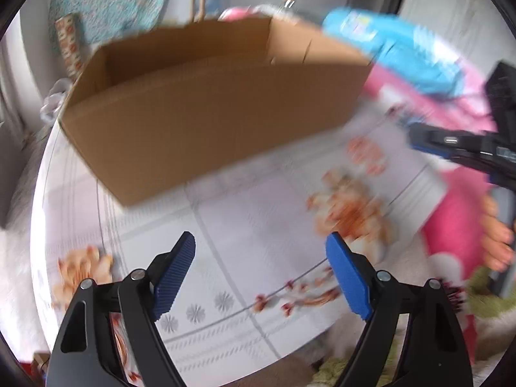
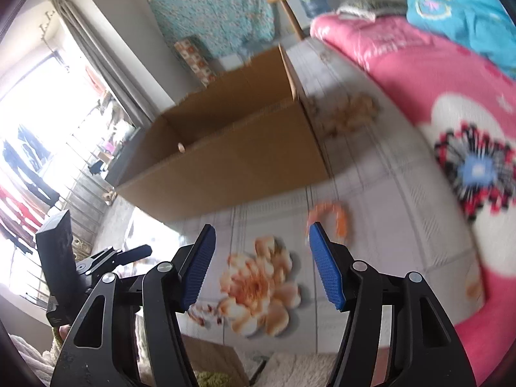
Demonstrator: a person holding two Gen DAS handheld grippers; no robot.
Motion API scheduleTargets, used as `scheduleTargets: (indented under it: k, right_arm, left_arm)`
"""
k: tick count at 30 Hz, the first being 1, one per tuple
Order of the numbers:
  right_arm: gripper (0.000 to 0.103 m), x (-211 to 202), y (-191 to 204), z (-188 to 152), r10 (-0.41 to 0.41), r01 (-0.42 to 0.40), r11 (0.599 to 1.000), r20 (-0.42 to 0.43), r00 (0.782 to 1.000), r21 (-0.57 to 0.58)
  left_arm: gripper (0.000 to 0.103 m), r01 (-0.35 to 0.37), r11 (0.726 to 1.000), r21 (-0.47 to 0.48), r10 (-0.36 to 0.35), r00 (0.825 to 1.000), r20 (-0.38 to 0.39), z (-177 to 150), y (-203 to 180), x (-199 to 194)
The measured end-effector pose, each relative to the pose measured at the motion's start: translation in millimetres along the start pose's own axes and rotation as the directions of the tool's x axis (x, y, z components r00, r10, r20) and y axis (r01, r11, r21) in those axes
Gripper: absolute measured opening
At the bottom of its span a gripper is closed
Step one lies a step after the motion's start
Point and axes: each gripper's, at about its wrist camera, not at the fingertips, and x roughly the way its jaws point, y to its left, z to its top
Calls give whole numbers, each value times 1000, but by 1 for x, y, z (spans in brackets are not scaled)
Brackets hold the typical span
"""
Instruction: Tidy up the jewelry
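Observation:
An open brown cardboard box stands on a white sheet printed with orange flowers. In the right wrist view a blurred orange bracelet-like ring lies on the sheet, just past the right fingertip of my right gripper. That gripper is open with nothing between its blue pads. My left gripper is wide open above the sheet, short of the box, and holds nothing. Each gripper shows at the edge of the other's view: the right one, the left one. Both views are motion-blurred.
A pink flowered blanket with a blue cloth on it lies to the right of the sheet. A bright window with railings is on the left. A patterned carton and a teal hanging cloth are behind the box.

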Motion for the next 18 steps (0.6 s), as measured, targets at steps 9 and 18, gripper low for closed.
scheduleTargets:
  k: [9,18]
  right_arm:
    - [54,36,11,-26,-151,144,985,-73,986,-93]
    - [28,65,30,-27,-236,215,951,-69,969,-221]
  left_arm:
    - [88,-104,993,-49,101,993,-58,-10,-2,27]
    - [98,-119,992,-43,117,992,-41,-15,-4,30]
